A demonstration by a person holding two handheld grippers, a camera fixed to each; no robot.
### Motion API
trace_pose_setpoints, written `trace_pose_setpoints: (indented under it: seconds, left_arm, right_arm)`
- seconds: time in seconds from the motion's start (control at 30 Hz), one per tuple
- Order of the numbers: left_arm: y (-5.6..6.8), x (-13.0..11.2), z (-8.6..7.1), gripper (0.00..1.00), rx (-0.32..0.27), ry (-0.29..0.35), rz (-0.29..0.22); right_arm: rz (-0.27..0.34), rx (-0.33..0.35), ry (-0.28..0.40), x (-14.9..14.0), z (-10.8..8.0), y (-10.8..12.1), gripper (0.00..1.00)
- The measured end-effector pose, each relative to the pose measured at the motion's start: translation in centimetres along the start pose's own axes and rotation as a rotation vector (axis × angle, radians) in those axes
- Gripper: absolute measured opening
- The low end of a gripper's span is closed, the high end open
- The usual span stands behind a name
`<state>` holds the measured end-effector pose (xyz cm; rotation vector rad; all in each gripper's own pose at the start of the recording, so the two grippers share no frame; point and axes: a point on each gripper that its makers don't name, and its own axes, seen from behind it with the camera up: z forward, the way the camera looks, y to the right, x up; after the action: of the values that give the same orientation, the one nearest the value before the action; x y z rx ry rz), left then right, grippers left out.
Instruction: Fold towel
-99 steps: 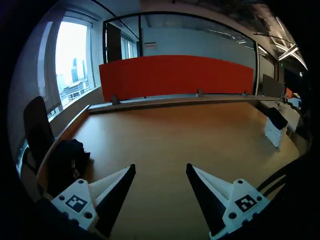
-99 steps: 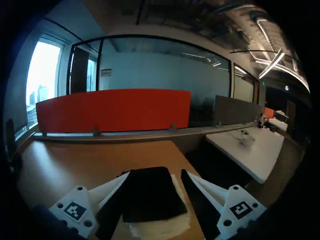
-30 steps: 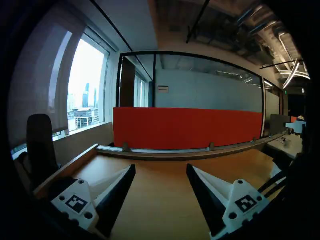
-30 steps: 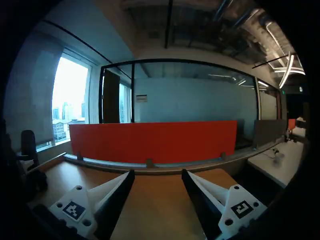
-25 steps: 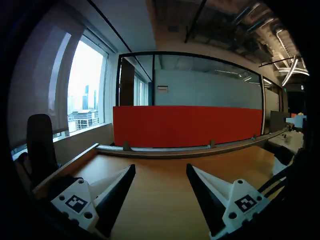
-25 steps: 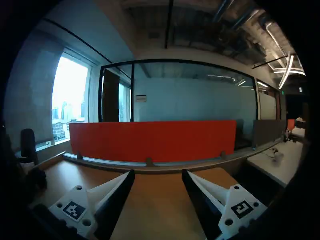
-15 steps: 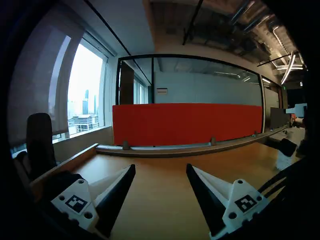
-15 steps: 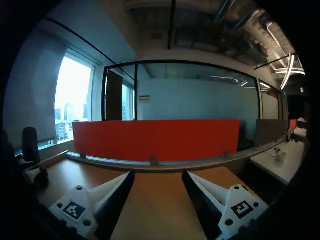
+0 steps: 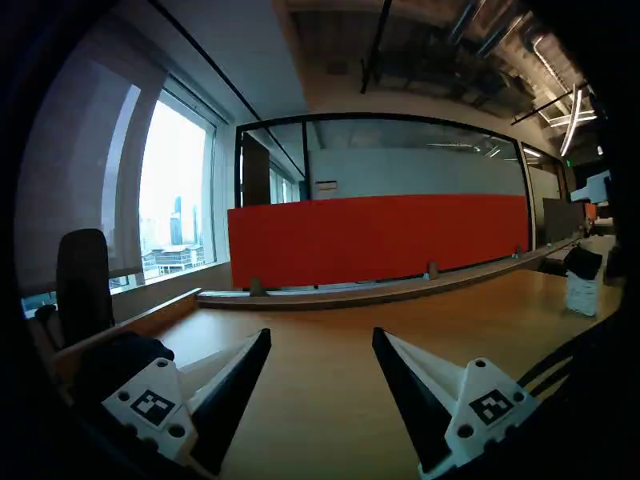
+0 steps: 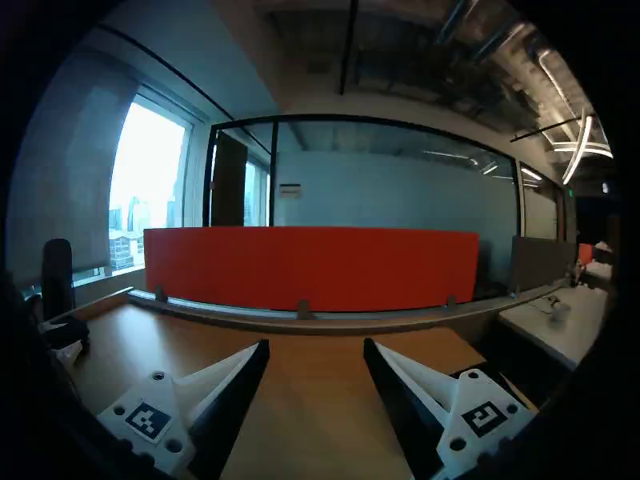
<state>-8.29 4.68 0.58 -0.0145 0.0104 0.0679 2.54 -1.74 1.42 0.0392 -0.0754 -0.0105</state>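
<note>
You have lifted both grippers off the work. A few seconds ago your right gripper (image 10: 315, 342) pointed down with its fingers on either side of the black towel topping the stack. Now it looks level across the bare tabletop (image 10: 316, 416) at the red divider (image 10: 312, 268). Its fingers are spread wide with nothing between them.

Your left gripper (image 9: 320, 331) has tilted up in the same way, from looking down at the wood to looking out toward the divider and the window (image 9: 172, 200). It is just as wide open and holds nothing.

In the left gripper view, the stack of towels (image 9: 582, 282) sits at the far right edge of the tabletop. It is white with a black one on top, and well away from both sets of fingers. Over the last second that view has swung a little, so the stack has slid further into sight. The dark heap (image 9: 120, 358) just behind the left finger also shows more of itself, in front of the chair (image 9: 84, 284).

My reading is that the black towel is folded and parked, so that round is done. Neither gripper is committed to anything, and no loose towel lies spread in front of you. The dark heap may be your next piece, but I cannot tell from here whether it is cloth. If it is, your left gripper is the nearer one to start with.
</note>
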Motion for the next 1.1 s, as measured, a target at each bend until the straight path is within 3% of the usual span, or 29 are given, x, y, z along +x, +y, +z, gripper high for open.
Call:
trace_pose_setpoints:
  seconds: [0.77,1.1]
  left_arm:
    - [-2.9,-2.9,-0.3,0.94,0.032,0.026,-0.039]
    - [-3.3,-3.7,-0.2,0.94,0.041,0.024,-0.061]
  right_arm:
    - [-0.043,-0.033,-0.026,-2.5,-0.4,-0.2,0.91]
    - [-0.052,-0.028,-0.028,-2.6,-0.3,-0.7,0.91]
